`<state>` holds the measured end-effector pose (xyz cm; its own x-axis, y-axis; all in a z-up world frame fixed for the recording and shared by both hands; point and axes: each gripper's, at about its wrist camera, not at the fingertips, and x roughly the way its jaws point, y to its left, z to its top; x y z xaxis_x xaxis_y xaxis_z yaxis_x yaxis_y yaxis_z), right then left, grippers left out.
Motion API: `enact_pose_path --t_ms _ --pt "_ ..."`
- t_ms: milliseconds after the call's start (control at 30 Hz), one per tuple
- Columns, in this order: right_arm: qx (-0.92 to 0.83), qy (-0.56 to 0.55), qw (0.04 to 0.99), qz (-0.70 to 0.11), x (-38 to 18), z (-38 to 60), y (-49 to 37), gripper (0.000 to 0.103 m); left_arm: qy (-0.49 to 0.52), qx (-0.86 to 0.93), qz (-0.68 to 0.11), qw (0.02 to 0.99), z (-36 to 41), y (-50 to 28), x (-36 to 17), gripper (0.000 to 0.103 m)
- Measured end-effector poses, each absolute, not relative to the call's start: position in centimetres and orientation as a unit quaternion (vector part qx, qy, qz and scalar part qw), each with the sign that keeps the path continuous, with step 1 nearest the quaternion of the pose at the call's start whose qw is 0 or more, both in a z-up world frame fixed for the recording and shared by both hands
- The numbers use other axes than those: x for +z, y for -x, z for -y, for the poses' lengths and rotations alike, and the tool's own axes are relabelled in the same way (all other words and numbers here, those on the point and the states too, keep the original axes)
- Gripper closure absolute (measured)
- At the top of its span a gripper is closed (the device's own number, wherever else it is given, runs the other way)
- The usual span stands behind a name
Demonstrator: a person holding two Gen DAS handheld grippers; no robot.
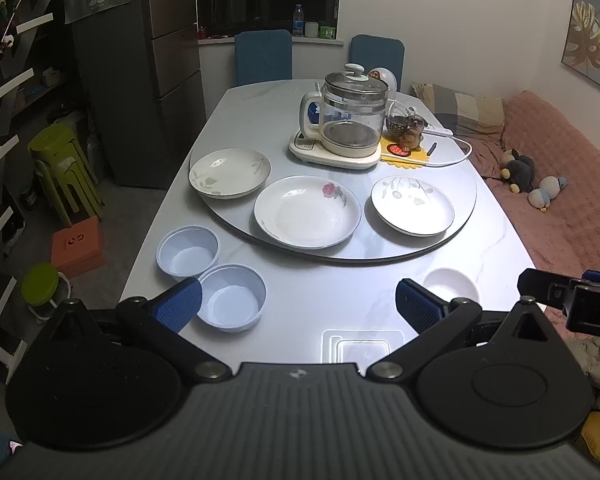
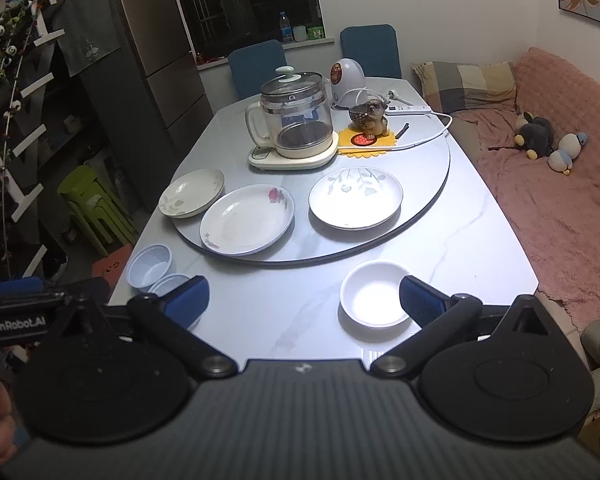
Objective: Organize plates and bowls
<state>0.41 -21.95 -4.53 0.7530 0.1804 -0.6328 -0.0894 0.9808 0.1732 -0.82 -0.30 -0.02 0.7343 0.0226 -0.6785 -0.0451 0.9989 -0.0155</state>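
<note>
Grippers were both spread wide, nothing held. Left gripper [image 1: 298, 306] sat low in the frame over the near table edge, its left pad overlapping the rim of the nearer blue bowl [image 1: 232, 298]; contact unclear. Second blue bowl [image 1: 188, 251] was just beside it, up-left. Right gripper [image 2: 304, 300] hovered low-centre, its right pad over the edge of the white bowl [image 2: 374, 300]; contact unclear too. Three plates were on the round turntable [image 1: 470, 190] mid-frame: leaf-pattern plate [image 1: 230, 173] at left, rose plate [image 1: 307, 211] centre, and a second leafy plate [image 1: 412, 205] right, none touching. Glass kettle [image 1: 350, 116] on its base stood behind them, upper centre. Clear lidded container [image 1: 362, 346] lay at the bottom centre of the left view, partly hidden by the gripper body.
</note>
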Motion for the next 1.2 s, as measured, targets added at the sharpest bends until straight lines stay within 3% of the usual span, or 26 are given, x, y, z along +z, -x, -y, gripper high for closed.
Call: enact_pose_path --t_ms 1200 --pt "0.102 -0.051 0.93 -0.35 -4.8 21.2 -1.8 0.0 0.021 0.058 -0.358 0.932 -0.8 0.0 1.0 0.0"
